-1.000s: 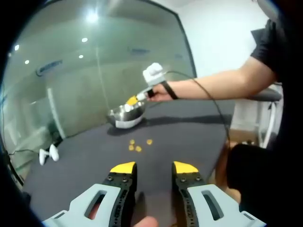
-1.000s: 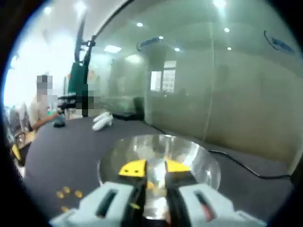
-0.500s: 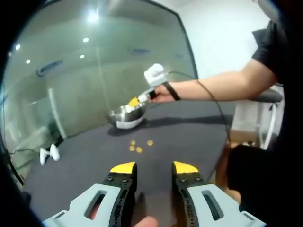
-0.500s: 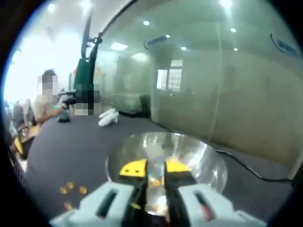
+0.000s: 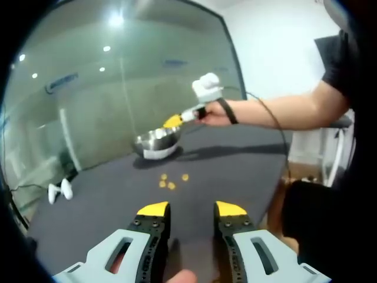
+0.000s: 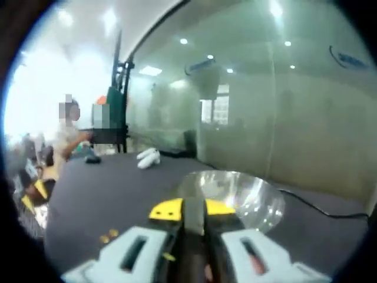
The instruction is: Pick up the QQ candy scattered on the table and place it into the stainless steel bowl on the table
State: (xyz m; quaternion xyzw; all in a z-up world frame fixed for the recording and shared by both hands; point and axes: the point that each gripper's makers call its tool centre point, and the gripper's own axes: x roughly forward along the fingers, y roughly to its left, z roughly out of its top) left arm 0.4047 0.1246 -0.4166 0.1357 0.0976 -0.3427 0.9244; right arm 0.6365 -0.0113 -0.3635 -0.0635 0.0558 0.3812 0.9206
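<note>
Three candies remaining: QQ candy (image 5: 171,181) lies mid-table, short of the stainless steel bowl (image 5: 156,142) near the far edge.
Bowl contents: cannot tell.
Right gripper (image 6: 191,209): jaws nearly together above the bowl rim; contents cannot tell.
Left gripper (image 5: 191,209): jaws apart, empty.
Risk: candy may bounce out if released high.

The round stainless steel bowl (image 6: 235,197) is blurred, its near side hidden behind the right gripper's (image 6: 192,210) jaws; its contents cannot be made out.
</note>
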